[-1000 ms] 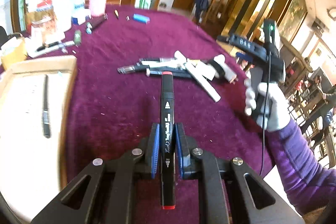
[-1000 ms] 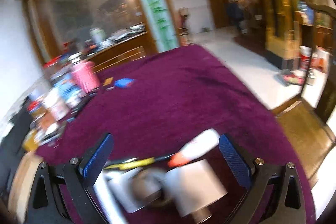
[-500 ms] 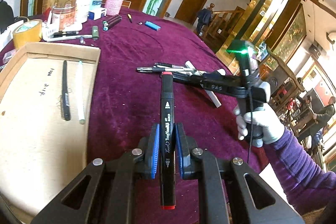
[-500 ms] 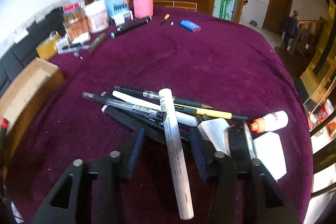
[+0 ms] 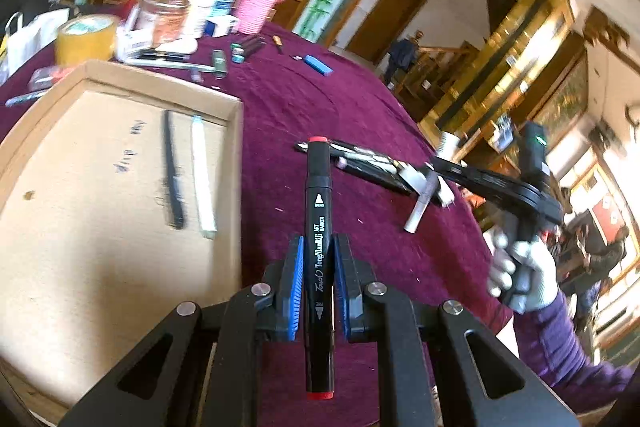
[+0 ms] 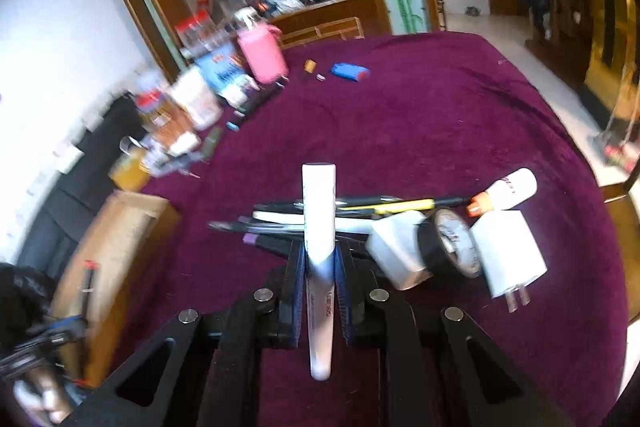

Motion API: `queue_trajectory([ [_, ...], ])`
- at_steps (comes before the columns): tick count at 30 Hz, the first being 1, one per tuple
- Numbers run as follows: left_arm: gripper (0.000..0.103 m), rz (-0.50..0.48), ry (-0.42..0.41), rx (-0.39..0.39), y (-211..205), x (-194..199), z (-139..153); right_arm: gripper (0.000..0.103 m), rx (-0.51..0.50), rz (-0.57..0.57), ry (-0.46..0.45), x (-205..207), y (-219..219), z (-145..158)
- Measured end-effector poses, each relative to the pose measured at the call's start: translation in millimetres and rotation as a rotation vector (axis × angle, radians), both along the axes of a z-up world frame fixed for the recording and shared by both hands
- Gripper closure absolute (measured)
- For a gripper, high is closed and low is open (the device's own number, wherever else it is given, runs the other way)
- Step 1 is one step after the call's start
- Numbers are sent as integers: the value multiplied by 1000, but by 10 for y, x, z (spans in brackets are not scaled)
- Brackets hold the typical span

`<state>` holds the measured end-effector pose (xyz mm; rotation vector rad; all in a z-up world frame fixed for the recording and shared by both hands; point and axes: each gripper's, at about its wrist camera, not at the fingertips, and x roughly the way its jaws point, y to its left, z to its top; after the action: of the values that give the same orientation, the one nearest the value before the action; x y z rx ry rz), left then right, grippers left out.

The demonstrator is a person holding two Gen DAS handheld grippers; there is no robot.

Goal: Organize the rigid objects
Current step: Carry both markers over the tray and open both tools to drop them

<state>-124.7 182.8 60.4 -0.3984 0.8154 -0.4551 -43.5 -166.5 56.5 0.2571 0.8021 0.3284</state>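
Your right hand-held gripper (image 6: 319, 269), wide open a second ago, was closing on the white pen (image 6: 319, 227) above the table's (image 6: 440, 115) pile, while your left hand-held gripper (image 5: 317, 279) kept clamping the black marker (image 5: 319, 227) beside the cardboard tray (image 5: 100, 227).

I am reading the black marker (image 5: 319, 251) clamped in my left gripper (image 5: 318, 281): white lettering along its barrel says "Touch", "TongNanRiJi" and "ART MARKER", with "BROAD" under a small nib sign nearer the far red cap. Handwritten dark marks on the cardboard tray (image 5: 100, 187) at my left are too blurred to read.
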Motion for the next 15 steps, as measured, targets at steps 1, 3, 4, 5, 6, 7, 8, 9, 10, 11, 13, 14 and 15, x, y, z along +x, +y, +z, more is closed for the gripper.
queue_trajectory([
  [1,89,18,2,-2,70,9,10,87,30,17,-7,-37,27,54],
  [3,89,60,-2,8,206,10,49,87,85,61,-18,-90,129,153],
  [4,89,80,-4,15,275,9,68,87,108,87,-22,-102,208,192],
  [5,89,100,-8,26,348,8,91,87,128,115,-26,-113,302,237],
  [6,89,112,-9,36,398,15,107,87,143,142,-30,-123,396,277],
  [7,89,127,-10,50,454,23,122,87,159,176,-30,-129,506,315],
  [8,89,142,-9,65,503,33,131,87,175,212,-29,-127,634,345],
  [9,89,161,-5,82,578,64,133,87,189,245,-24,-130,763,369],
  [10,89,170,1,92,607,96,130,87,201,276,-16,-127,879,384],
  [11,89,182,10,102,654,133,123,87,224,319,0,-114,1048,397],
  [13,89,208,34,119,758,232,98,87,260,376,36,-100,1273,385],
  [14,89,216,43,123,797,277,87,87,278,411,61,-84,1418,372],
  [15,89,225,55,125,838,337,68,87,291,439,84,-64,1562,347],
])
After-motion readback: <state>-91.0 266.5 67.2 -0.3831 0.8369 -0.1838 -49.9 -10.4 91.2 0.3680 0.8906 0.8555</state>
